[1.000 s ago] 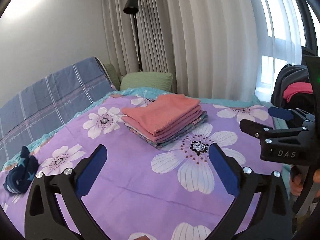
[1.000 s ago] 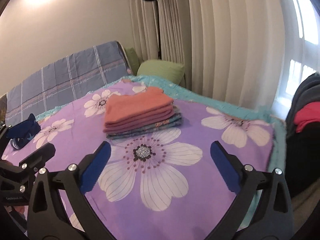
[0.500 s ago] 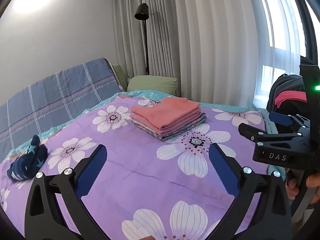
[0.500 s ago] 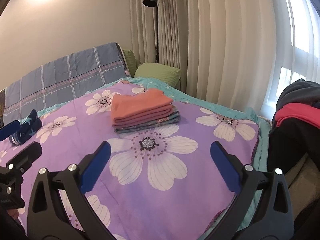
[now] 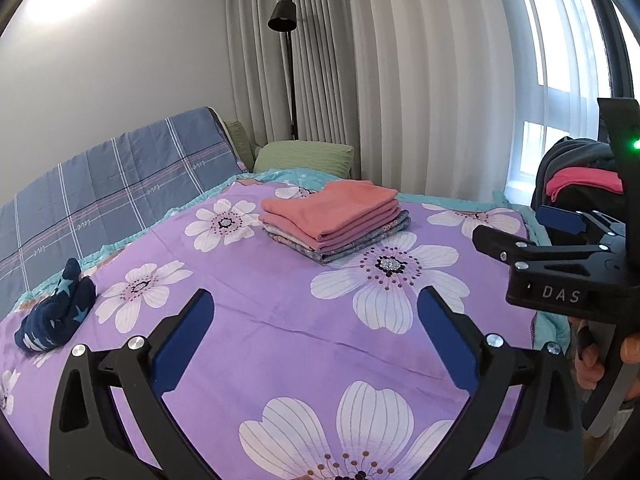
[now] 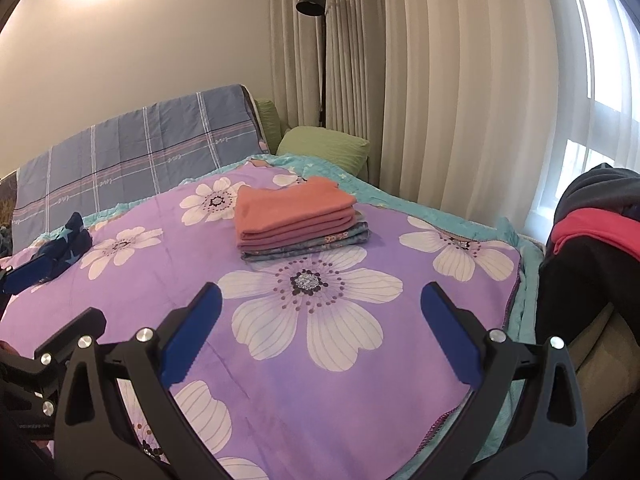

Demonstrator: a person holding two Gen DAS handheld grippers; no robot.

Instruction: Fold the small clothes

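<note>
Purple flowered bedspread (image 5: 280, 320) lay bare between folds. Both the left gripper (image 5: 312, 332) and the right gripper (image 6: 316, 328) were spread wide, holding nothing. The folded stack (image 5: 336, 220) sat at frame centre; probably the dark garment (image 5: 56, 320), at the left edge, needed fetching next.

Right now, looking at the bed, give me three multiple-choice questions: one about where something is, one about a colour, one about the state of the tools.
1. Where does the dark blue starred garment lie?
A. on the folded stack
B. on the purple cover's left side, apart from the stack
C. on the green pillow

2. What colour is the top piece of the folded stack?
A. salmon pink
B. green
C. white

3. How are the left tool and right tool?
A. both shut on cloth
B. one open, one shut
C. both open, holding nothing

Answers: B, it sits alone near the plaid bedding; A, a salmon fold tops it; C, wide gaps between the pads.
</note>
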